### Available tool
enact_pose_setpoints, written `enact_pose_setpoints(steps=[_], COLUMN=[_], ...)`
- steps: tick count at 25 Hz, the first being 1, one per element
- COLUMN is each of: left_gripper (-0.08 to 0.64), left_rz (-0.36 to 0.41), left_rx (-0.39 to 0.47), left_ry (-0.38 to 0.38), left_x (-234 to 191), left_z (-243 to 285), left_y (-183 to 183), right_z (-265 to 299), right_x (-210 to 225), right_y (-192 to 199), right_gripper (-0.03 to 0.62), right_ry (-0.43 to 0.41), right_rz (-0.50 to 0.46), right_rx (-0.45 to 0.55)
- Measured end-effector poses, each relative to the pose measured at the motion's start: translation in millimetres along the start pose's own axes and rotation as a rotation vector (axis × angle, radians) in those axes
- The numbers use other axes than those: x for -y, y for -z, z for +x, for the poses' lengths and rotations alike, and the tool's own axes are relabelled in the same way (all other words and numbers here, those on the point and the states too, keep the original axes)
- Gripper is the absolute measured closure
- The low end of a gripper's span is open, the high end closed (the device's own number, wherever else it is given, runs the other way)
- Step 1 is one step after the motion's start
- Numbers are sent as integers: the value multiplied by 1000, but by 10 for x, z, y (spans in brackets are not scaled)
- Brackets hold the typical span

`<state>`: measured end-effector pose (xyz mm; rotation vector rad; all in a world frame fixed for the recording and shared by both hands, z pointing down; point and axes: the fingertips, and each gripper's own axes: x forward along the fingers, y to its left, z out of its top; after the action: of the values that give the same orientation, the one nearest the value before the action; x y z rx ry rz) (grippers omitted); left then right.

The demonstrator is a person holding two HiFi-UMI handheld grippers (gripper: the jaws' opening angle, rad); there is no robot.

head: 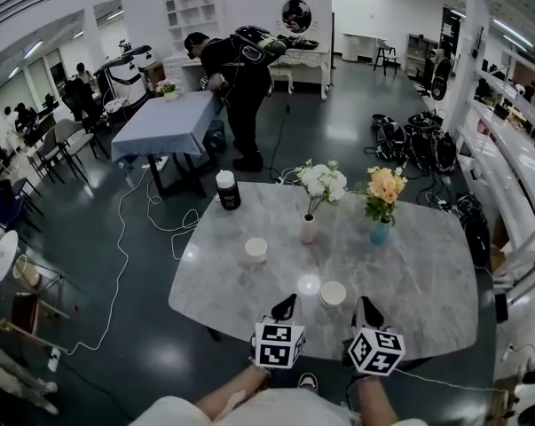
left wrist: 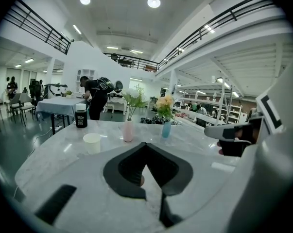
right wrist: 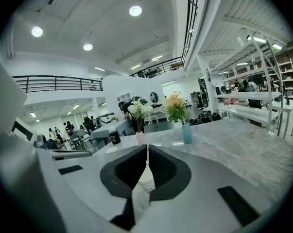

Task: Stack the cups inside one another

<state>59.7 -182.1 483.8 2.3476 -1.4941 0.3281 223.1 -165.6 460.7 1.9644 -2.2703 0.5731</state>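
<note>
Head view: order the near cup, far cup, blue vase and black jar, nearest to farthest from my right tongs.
1. near cup, pinched in the right tongs
2. blue vase, straight ahead
3. far cup, ahead and left
4. black jar, far left edge

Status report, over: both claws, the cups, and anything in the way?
Left claw shut, empty. Right claw shut on near cup. Far cup stands alone, not stacked yet. Nothing between them; pink vase stands farther back.
</note>
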Motion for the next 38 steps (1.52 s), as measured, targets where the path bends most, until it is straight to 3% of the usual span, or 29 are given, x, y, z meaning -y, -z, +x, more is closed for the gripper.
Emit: enact_pose_setpoints(steps=[22,27,38], left_gripper=[565,565,565], left_rz=[-28,-51,-136], left_rx=[-13,-16,-35], left_ry=[-56,-111,-305], left_x=[-114,-315,-863], left_z=[-30,-129,-340], left_y=[97,146,307], right_z=[54,176,638], right_x=[-46,-315,-1143], right_y=[68,77,119], right_gripper=[575,575,575], right_ry=[-39,-110,-354], right_rz=[-6,-10,-59], right_rx=[-42,-61,-129])
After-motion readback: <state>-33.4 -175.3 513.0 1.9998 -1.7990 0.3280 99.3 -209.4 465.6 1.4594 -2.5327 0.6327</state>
